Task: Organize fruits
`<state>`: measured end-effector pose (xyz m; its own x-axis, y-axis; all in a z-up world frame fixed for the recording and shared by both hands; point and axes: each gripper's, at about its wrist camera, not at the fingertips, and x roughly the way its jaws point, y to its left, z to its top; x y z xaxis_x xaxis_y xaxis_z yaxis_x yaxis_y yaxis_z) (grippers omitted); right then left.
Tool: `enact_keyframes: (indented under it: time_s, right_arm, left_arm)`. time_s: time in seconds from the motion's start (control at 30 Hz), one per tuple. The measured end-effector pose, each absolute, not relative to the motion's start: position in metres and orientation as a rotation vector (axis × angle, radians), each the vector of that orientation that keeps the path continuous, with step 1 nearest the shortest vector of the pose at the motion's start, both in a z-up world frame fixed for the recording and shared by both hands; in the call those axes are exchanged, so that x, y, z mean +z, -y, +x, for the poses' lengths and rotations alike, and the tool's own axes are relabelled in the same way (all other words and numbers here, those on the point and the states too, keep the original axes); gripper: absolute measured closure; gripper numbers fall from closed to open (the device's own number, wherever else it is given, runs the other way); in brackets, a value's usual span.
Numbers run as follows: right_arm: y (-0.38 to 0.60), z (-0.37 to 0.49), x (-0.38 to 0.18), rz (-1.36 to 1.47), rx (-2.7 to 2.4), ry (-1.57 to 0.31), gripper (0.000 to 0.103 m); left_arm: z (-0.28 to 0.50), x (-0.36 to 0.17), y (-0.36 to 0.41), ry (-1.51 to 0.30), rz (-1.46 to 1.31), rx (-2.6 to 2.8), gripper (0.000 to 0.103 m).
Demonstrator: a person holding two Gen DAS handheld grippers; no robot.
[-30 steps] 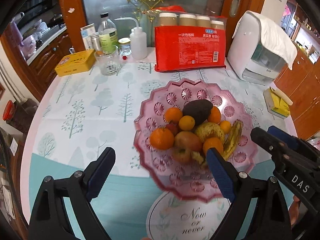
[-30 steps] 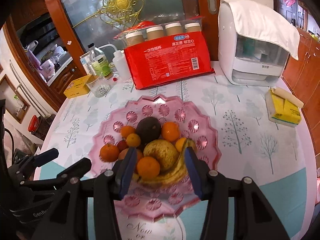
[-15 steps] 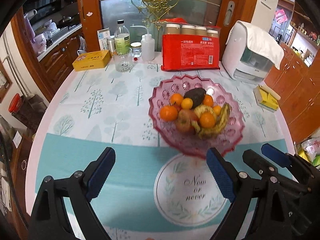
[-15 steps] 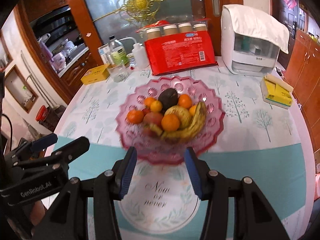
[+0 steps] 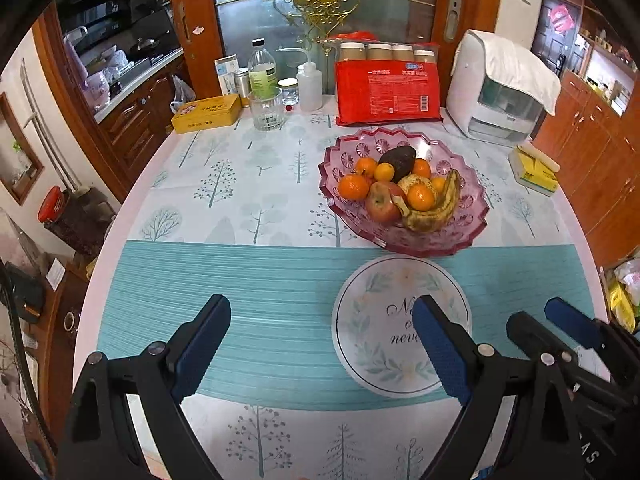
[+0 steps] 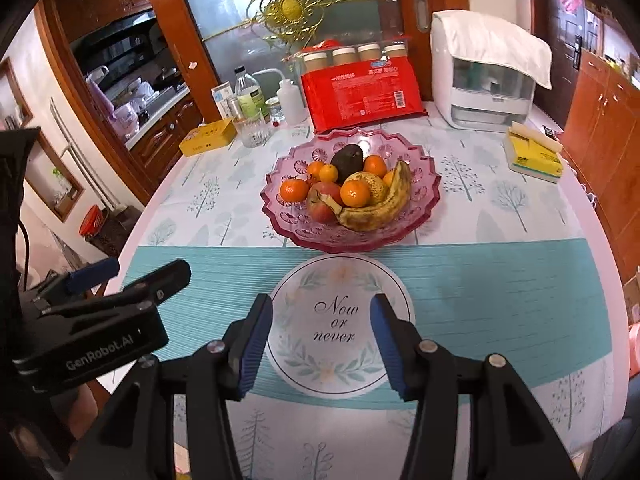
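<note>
**Fruit piled in bowl; both grippers empty above the near counter**

The pink glass bowl stands on the counter, at the far edge of the teal band of the cloth, just beyond the round "Now or never" print. It holds all the fruit seen: a dark avocado at the back, several oranges, a red apple, a mottled yellow fruit partly hidden behind an orange, and a spotted banana curving along the right side.

The left gripper is released, jaws wide apart, nothing between them; it hangs over the teal band, well short of the bowl. The right gripper is also released, its jaws narrower and empty, framing the round print; its pads touch nothing.

Along the back of the counter: a yellow tin, a glass, bottles, a red pack and a white appliance with a cloth over it. A yellow box lies at the right edge.
</note>
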<state>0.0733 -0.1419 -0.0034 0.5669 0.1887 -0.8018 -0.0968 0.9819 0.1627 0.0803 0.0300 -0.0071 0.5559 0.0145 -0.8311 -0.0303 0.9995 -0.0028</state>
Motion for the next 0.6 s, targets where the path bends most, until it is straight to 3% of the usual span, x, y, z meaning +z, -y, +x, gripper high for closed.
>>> enact_keyframes:
  time_s: [0.6]
  right_arm:
    - [0.147,0.059,0.008,0.13,0.147,-0.924,0.051]
  left_arm:
    - [0.062,0.004,-0.019,-0.96,0.021,-0.002,0.011]
